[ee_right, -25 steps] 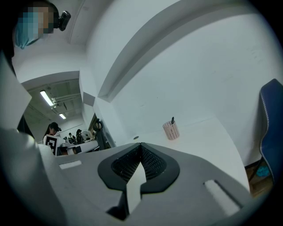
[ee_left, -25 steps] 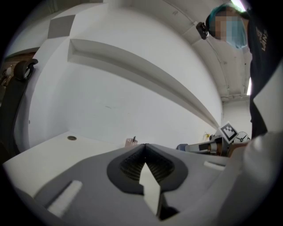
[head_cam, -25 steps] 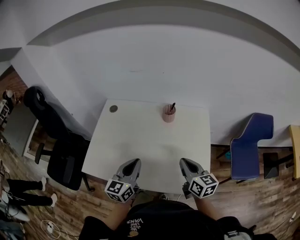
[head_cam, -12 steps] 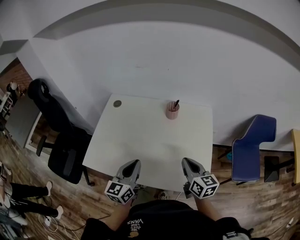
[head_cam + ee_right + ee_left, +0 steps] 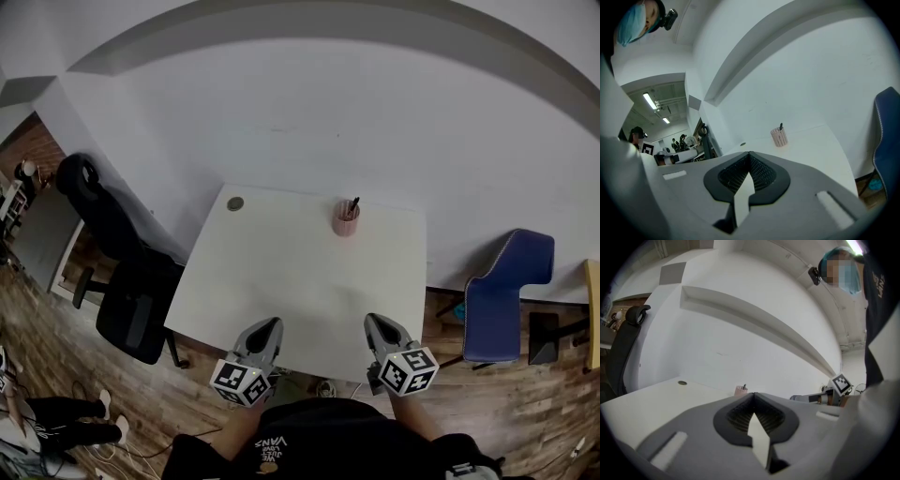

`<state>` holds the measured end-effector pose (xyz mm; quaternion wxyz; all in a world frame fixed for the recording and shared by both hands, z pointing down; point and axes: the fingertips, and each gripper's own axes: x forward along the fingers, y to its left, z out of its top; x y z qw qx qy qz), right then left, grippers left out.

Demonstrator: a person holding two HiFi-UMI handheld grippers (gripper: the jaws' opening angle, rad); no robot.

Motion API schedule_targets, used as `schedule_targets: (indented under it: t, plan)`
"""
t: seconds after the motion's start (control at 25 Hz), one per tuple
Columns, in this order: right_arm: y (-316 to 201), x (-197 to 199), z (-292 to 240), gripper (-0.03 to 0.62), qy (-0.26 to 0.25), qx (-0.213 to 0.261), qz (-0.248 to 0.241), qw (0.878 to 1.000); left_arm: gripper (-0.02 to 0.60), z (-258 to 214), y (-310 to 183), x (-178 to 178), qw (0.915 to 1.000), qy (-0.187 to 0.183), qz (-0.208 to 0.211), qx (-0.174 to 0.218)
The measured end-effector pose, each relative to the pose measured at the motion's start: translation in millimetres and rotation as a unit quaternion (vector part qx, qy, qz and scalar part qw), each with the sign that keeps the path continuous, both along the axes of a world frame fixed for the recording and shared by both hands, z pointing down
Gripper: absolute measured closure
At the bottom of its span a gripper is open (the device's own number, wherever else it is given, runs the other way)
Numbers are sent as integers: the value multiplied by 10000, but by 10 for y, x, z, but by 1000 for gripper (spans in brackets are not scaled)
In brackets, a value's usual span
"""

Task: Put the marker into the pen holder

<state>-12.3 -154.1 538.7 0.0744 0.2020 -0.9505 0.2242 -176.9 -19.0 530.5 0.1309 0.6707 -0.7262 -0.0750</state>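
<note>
Table point(image 5: 281, 272), holder point(image 5: 346, 222) near its far edge, marker point(image 5: 353, 205) standing inside, left claw point(image 5: 267, 325) and right claw point(image 5: 375, 323) at the near edge, jaws pressed together, wide stretch of table between them and holder

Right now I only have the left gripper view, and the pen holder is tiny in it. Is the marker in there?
Observer: Yes. The right gripper view shows a dark marker standing in the pink mesh pen holder.
Operator: Is my right claw holding anything?
Observer: No. The right claw is shut with nothing between its jaws.
Operator: Anything off the table's right side?
Observer: The head view shows a blue chair standing beside the right edge of the table.
</note>
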Motion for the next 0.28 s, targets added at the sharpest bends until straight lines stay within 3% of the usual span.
schedule_targets:
  t: [0.28]
  plan:
    - [-63,-10,5,592,38,0,39,10000,529,-4,-64,-26,10000,18,23,6]
